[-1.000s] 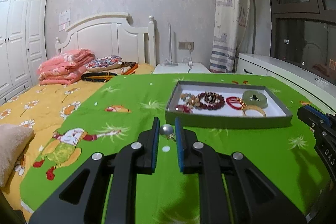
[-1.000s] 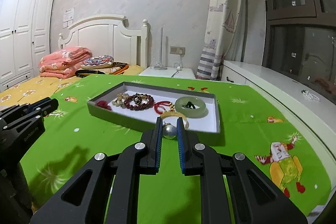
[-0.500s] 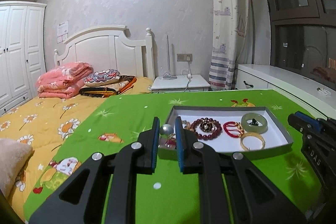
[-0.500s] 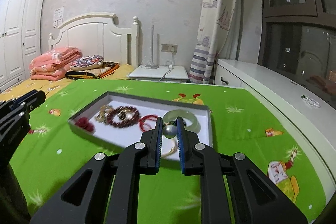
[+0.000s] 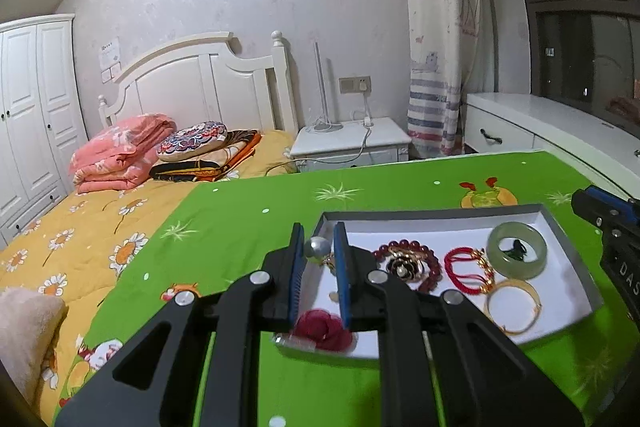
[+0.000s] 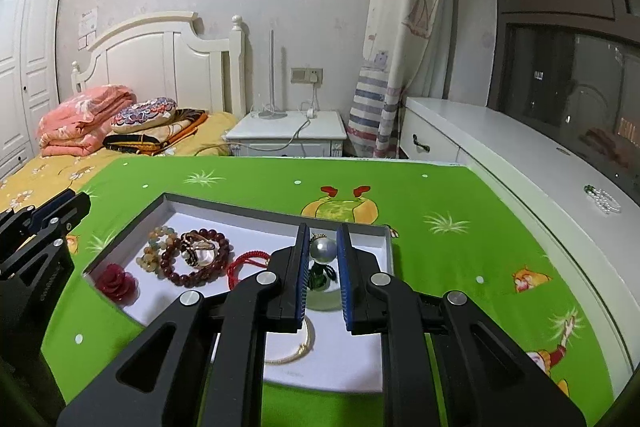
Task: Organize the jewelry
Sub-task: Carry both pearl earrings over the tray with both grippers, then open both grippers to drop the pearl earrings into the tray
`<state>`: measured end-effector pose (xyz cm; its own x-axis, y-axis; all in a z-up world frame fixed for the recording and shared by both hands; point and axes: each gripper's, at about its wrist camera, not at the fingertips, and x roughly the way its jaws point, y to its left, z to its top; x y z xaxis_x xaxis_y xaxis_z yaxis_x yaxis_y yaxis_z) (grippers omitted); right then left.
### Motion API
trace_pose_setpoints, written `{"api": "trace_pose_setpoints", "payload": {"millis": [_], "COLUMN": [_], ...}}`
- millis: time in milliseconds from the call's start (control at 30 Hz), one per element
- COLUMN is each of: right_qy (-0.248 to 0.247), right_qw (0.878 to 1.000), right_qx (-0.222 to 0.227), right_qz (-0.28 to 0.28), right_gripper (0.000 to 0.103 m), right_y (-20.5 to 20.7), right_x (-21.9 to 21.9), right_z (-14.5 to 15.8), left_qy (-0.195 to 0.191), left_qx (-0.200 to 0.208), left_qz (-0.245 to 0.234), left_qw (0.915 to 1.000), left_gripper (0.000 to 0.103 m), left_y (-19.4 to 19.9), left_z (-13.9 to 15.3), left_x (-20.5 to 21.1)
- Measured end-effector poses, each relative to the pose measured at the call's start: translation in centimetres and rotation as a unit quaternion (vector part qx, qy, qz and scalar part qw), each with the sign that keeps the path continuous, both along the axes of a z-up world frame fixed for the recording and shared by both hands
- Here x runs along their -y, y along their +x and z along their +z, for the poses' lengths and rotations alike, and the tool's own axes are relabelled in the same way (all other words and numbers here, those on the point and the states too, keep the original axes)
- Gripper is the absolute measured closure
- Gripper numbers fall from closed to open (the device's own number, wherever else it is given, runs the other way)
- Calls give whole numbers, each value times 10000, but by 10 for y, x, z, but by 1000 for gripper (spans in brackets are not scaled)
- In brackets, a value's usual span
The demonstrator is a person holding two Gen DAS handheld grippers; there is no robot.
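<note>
Pearl (image 5: 317, 248) clamped in left gripper (image 5: 316, 253) | right gripper (image 6: 323, 250) clamps second pearl (image 6: 324, 250) | windowsill beads (image 6: 604, 201) right-view only

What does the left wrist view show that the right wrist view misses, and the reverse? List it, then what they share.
Only left wrist: the jade bangle in full, and a beige cloth at the left edge.

Only right wrist: a pearl string on the white ledge, and a pale bead bracelet in the tray.

Both: the tray, rose, dark red beads, and both tools. The left tool is shut on the left pearl, the right tool on the right pearl.
</note>
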<state>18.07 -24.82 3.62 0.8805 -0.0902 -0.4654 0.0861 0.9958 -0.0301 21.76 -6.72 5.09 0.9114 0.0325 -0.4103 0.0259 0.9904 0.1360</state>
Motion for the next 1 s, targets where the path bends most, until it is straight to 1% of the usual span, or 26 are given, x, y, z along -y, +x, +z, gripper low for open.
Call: {"api": "trace_pose_setpoints", "payload": {"millis": [200,333,467,633,667,733,767,800,833,1000], "right_qy": [-127,-136,-83,3,8,46,50,57,65,23], "right_qw": [9997,9994,9991,9989,9988,9987,9987,9989,9990,9991], "right_qx": [-206,-309,-412,-470,-484,-498,-503,-473,-432,-425], "right_qz": [-18,-39,-52,34,29,41,36,32,33,49], "right_gripper": [88,88,88,88,87,80,67,53,50,48], "right_y": [29,39,45,49,49,49,49,48,47,46], "right_x": [-7,-9,-8,-6,-6,-4,-4,-3,-3,-3], "right_z": [-6,-11,-16,-20,-20,-21,-21,-21,-20,-21], "left_qy": [33,56,81,107,118,128,138,149,160,133], "left_qx": [-91,-162,-251,-366,-391,-397,-353,-310,-265,-245], "left_qz": [108,148,97,-88,-115,-148,-130,-112,-91,-71], "left_qw": [9999,9997,9996,9992,9991,9990,9992,9993,9995,9996], "left_gripper": [88,88,88,87,84,67,62,52,47,41], "left_y": [27,40,46,50,51,49,48,47,46,43], "left_z": [0,-4,-10,-17,-18,-19,-19,-20,-19,-18], "left_x": [7,11,13,15,16,16,16,17,17,15]}}
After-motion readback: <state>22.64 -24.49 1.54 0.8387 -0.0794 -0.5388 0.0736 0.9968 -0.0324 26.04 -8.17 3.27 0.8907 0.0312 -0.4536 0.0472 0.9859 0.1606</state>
